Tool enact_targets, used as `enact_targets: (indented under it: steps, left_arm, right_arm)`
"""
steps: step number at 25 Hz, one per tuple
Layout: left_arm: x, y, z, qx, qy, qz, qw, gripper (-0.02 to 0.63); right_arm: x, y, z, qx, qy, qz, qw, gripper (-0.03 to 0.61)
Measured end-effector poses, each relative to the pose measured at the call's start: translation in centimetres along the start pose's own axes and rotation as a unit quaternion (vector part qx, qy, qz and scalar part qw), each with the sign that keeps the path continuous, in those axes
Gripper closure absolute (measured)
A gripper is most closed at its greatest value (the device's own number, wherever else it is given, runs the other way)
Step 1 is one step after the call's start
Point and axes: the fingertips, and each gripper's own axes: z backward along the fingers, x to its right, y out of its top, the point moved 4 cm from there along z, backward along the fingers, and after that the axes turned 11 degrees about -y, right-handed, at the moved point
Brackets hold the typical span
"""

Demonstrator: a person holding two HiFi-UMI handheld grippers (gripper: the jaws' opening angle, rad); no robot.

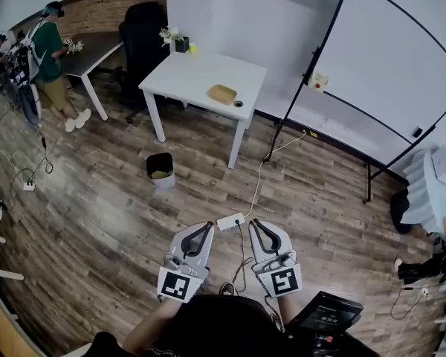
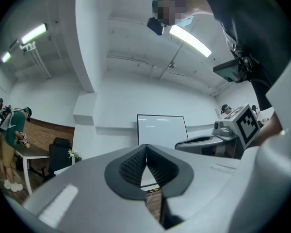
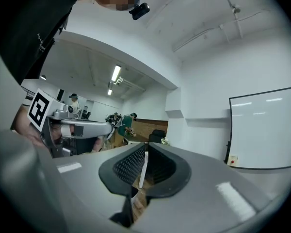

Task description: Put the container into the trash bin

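In the head view a tan, shallow container (image 1: 222, 94) lies on the white table (image 1: 201, 76) at the far side of the room. The small black trash bin (image 1: 160, 168) stands on the wooden floor in front of that table, with something yellowish inside. Both grippers are held close to my body, far from both things, pointing level toward the table. My left gripper (image 1: 209, 225) (image 2: 146, 149) has its pads pressed together with nothing between them. My right gripper (image 1: 254, 223) (image 3: 144, 152) shows a thin slit of light between its pads and holds nothing.
A white power strip (image 1: 230, 222) with cables lies on the floor just ahead of the grippers. A large whiteboard (image 1: 386, 73) on a stand fills the right. A black office chair (image 1: 143, 39) and a person (image 1: 48, 50) are at the back left. A dark device (image 1: 323, 314) sits near my right side.
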Motion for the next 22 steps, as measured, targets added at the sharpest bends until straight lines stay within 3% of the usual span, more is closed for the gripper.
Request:
enact_targets:
  steps: [11, 22]
  left_arm:
    - [-8.5, -1.4, 0.9, -0.013, -0.022, 0.005, 0.9997, 0.611]
    - [-14.4, -3.3, -5.5, -0.033, 0.001, 0.001, 0.9995, 0.611]
  right_arm:
    - [-3.6, 0.1, -7.0, -0.019, -0.017, -0.006, 1.0, 0.54]
    - [0.9, -2.7, -15.9, -0.024, 0.0, -0.025, 0.999, 0.54]
